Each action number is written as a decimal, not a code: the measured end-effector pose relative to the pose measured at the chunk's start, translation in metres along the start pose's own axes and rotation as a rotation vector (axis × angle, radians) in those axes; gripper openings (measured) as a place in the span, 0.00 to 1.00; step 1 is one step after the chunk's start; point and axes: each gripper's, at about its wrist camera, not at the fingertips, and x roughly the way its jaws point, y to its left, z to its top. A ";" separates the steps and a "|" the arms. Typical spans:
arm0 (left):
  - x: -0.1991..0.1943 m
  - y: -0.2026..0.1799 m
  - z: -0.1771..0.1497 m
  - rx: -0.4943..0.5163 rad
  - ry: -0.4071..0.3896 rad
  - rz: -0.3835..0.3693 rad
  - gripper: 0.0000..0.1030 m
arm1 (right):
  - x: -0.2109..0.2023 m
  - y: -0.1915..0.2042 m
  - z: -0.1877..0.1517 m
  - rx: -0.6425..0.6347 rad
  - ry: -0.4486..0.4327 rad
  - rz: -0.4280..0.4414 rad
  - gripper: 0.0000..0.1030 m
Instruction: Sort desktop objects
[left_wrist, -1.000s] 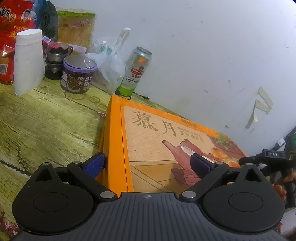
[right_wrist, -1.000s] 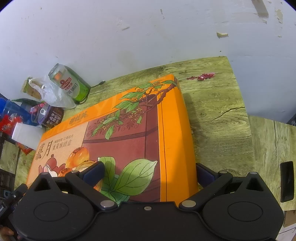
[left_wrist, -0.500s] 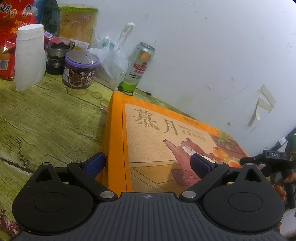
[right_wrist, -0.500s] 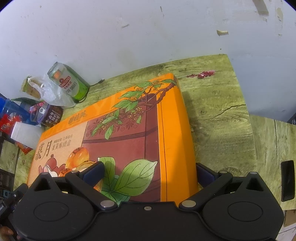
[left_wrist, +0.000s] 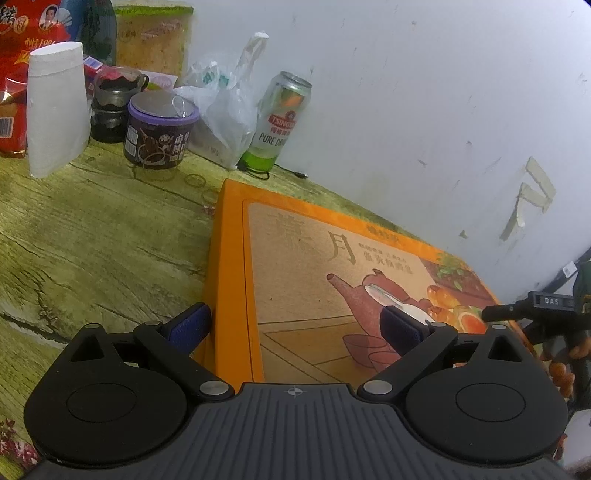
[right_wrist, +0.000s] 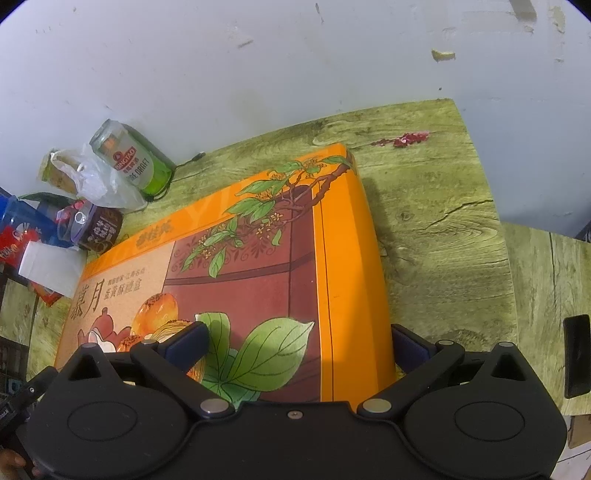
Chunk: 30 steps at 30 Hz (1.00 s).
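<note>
A large flat orange gift box (left_wrist: 314, 266) with a teapot picture lies over the green wood-grain table (left_wrist: 92, 236). My left gripper (left_wrist: 293, 321) clamps its near left end, with one blue pad (left_wrist: 190, 323) against the orange side and the other pad (left_wrist: 397, 326) on the lid. In the right wrist view the same orange gift box (right_wrist: 258, 258) shows its leafy end. My right gripper (right_wrist: 299, 341) is shut on that end, one pad (right_wrist: 188, 341) on the lid and one pad (right_wrist: 408, 345) at the side wall.
Against the wall at the back left stand a green beer can (left_wrist: 280, 122), a white plastic bag (left_wrist: 225, 114), a purple-lidded tub (left_wrist: 159, 133), a white paper cup (left_wrist: 55, 110) and red snack packs (left_wrist: 22, 55). The table's right edge (right_wrist: 506, 258) meets a lower surface holding a black phone (right_wrist: 576, 354).
The box stays fixed between both grippers while the table and back-left clutter shift slightly in view. Both grippers and the box have moved a little together.
</note>
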 end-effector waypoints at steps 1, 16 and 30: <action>0.000 0.000 0.000 -0.002 0.001 0.000 0.95 | 0.000 0.000 0.000 0.000 0.002 0.000 1.00; 0.004 0.002 -0.001 -0.005 0.015 0.008 0.95 | 0.005 -0.001 -0.001 0.006 0.018 -0.001 1.00; 0.010 0.006 -0.005 -0.001 0.035 0.018 0.96 | 0.010 -0.002 -0.003 0.003 0.030 -0.006 1.00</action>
